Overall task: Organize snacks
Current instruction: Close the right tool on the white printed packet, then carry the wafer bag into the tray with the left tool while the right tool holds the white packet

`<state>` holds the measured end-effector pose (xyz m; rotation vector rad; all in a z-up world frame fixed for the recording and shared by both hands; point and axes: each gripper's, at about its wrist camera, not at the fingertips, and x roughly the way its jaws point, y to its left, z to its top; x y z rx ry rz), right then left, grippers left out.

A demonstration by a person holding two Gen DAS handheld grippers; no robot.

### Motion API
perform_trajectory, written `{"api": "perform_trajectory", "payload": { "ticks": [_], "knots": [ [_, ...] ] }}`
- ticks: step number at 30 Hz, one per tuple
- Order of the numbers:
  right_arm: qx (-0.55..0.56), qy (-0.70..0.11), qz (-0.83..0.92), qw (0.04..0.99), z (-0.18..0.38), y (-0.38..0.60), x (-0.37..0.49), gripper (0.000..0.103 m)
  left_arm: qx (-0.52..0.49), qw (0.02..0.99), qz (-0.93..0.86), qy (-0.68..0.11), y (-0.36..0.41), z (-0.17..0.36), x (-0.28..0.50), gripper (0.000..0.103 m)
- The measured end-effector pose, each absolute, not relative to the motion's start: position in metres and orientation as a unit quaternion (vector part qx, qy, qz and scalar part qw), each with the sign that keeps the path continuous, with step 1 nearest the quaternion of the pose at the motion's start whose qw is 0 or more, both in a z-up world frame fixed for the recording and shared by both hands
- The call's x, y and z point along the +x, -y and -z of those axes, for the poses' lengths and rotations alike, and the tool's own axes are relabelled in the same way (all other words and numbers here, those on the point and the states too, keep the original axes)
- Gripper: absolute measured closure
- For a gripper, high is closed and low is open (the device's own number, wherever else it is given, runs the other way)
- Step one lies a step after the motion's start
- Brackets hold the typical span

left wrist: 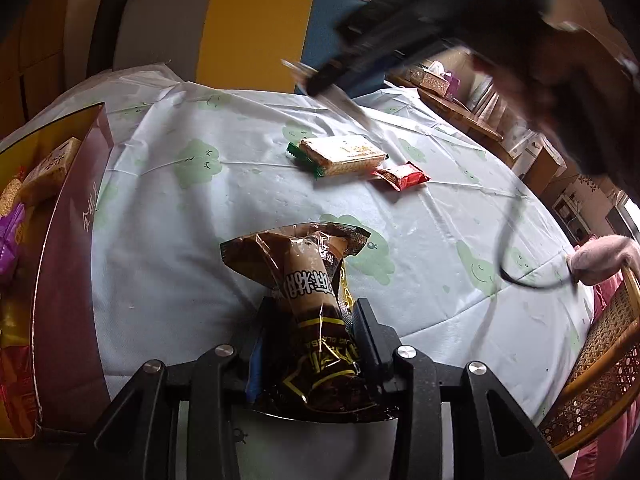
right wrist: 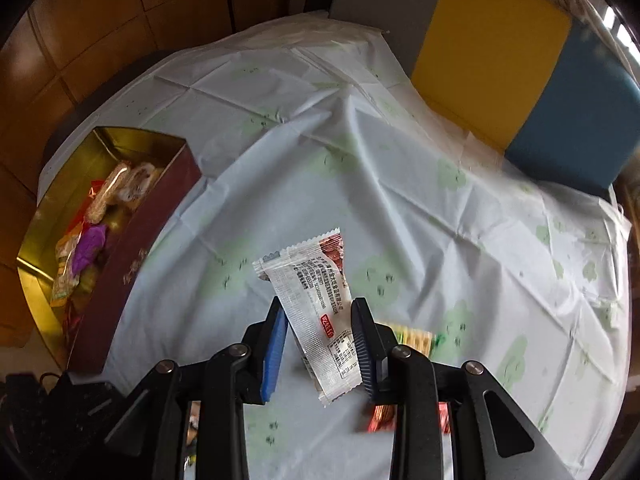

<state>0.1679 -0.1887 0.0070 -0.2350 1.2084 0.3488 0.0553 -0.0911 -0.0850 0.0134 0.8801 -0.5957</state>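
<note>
My left gripper (left wrist: 316, 308) is shut on a brown snack packet (left wrist: 304, 272), which sticks out forward over the pale tablecloth (left wrist: 180, 240). My right gripper (right wrist: 318, 312) is shut on a white sachet (right wrist: 308, 276) with a red corner, held above the cloth. In the left wrist view the right gripper (left wrist: 316, 80) is a dark blur at the top. A cracker pack with green ends (left wrist: 340, 156) and a red packet (left wrist: 404, 176) lie mid-table. A maroon box with a gold inside (left wrist: 68, 240) (right wrist: 132, 232) at the left holds several snacks.
A chair with a grey, yellow and blue back (left wrist: 256, 32) stands behind the table. A wicker chair (left wrist: 600, 360) is at the right edge, with a black cable (left wrist: 504, 240) looping over the cloth. The cracker pack (right wrist: 412, 338) shows partly behind my right fingers.
</note>
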Motion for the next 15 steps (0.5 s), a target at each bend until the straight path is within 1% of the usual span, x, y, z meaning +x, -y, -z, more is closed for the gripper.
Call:
{"api": "perform_trajectory", "payload": {
  "ticks": [4, 8, 12, 15],
  "knots": [
    [-0.096, -0.591, -0.151, 0.786, 0.014, 0.207, 0.116, 0.07, 0.008, 0.864, 0.281, -0.418, 0.091, 0.085, 0.054, 0.064],
    [-0.07, -0.622, -0.123, 0.771, 0.049, 0.226, 0.09, 0.07, 0.016, 0.865, 0.275, -0.419, 0.094, 0.084, 0.053, 0.064],
    [-0.058, -0.605, -0.108, 0.787, 0.058, 0.23, 0.079, 0.07, 0.032, 0.866, 0.268, -0.42, 0.098, 0.082, 0.052, 0.064],
    [-0.064, -0.593, -0.108, 0.796, 0.062, 0.228, 0.073, 0.066, 0.041, 0.867, 0.263, -0.422, 0.1, 0.08, 0.05, 0.064]
  ]
}}
